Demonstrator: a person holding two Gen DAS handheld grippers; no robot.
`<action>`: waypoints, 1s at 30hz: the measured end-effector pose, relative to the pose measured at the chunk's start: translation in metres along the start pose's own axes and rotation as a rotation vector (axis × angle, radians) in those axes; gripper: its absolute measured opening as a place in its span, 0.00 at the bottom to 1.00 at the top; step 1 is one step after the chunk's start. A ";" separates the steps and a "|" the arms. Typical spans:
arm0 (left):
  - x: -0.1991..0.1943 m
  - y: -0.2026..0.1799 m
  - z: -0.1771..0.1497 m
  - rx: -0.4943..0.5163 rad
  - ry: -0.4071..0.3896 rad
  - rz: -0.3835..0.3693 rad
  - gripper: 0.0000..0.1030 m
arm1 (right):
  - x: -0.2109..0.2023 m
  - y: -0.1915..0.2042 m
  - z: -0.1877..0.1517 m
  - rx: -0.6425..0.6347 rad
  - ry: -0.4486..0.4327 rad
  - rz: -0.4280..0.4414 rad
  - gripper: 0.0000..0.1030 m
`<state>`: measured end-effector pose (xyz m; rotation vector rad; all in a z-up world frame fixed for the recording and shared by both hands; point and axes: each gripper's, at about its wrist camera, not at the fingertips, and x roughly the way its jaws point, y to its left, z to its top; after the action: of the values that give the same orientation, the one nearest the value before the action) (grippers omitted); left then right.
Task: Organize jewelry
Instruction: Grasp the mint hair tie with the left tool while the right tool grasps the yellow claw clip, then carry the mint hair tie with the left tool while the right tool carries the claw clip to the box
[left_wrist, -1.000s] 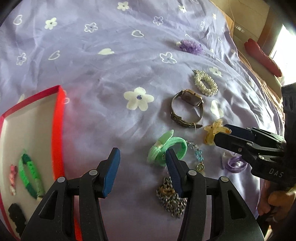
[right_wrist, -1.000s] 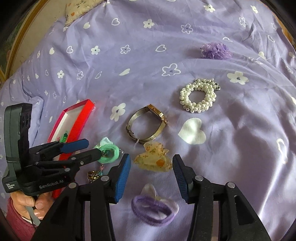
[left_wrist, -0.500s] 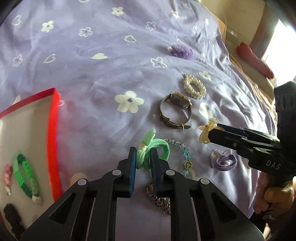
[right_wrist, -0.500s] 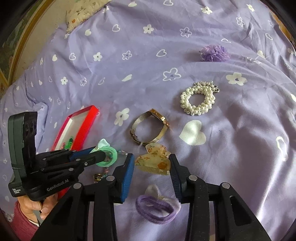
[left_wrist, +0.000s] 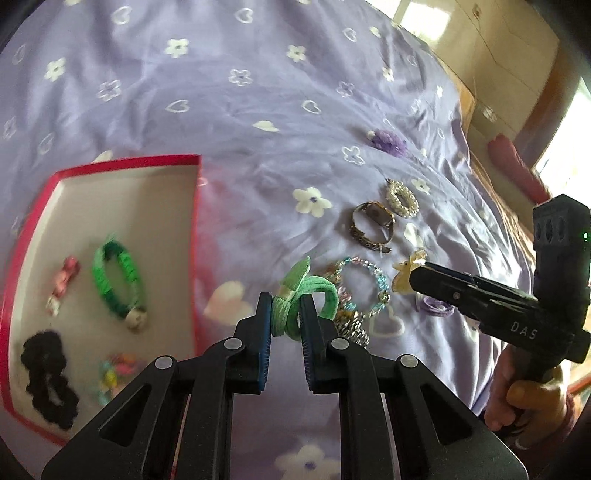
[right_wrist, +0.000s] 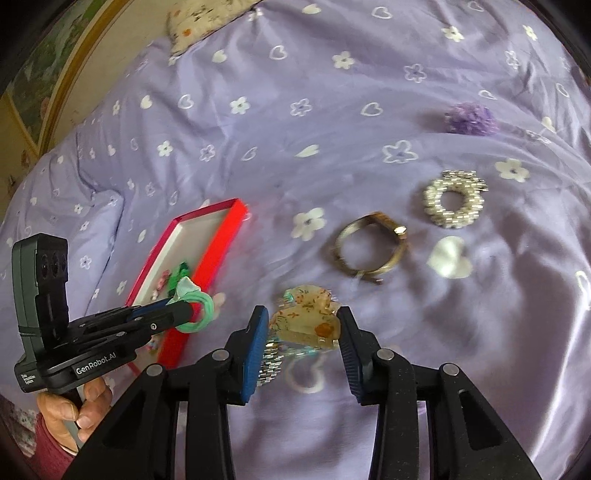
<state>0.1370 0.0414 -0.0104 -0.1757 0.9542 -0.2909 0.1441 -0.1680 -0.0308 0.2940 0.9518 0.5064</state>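
Observation:
My left gripper (left_wrist: 285, 316) is shut on a mint-green hair tie (left_wrist: 310, 299), lifted off the purple bedspread; the same green hair tie (right_wrist: 195, 308) shows at the left gripper's tip in the right wrist view. My right gripper (right_wrist: 303, 326) is shut on a translucent yellow floral hair claw (right_wrist: 306, 321), also raised. In the left wrist view that claw (left_wrist: 406, 271) sticks out of the right gripper's tip. The red-rimmed box (left_wrist: 192, 229) lies to the left and holds a green bracelet (left_wrist: 118, 280), a pink clip (left_wrist: 62, 284) and a black scrunchie (left_wrist: 48, 373).
On the bedspread lie a gold watch (right_wrist: 369, 247), a pearl bracelet (right_wrist: 454, 203), a purple pom-pom (right_wrist: 471, 118), a beaded bracelet (left_wrist: 365, 284), a silver chain (left_wrist: 351, 328) and a purple hair tie (left_wrist: 437, 306). A hand (left_wrist: 524, 402) holds the right gripper. A red cushion (left_wrist: 517, 166) lies beyond the bed.
Both grippers closed on their items and lifted them. The left one carried the green hair tie towards the red box; the right raised the claw, uncovering the chain beneath.

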 end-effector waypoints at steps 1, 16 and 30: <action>-0.003 0.004 -0.002 -0.014 -0.005 0.002 0.12 | 0.001 0.005 0.000 -0.007 0.004 0.005 0.37; -0.056 0.072 -0.034 -0.174 -0.073 0.070 0.12 | 0.027 0.078 -0.005 -0.108 0.048 0.095 0.37; -0.080 0.126 -0.040 -0.260 -0.113 0.145 0.12 | 0.058 0.131 -0.002 -0.175 0.082 0.156 0.37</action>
<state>0.0812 0.1859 -0.0057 -0.3555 0.8859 -0.0219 0.1330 -0.0263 -0.0129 0.1915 0.9617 0.7454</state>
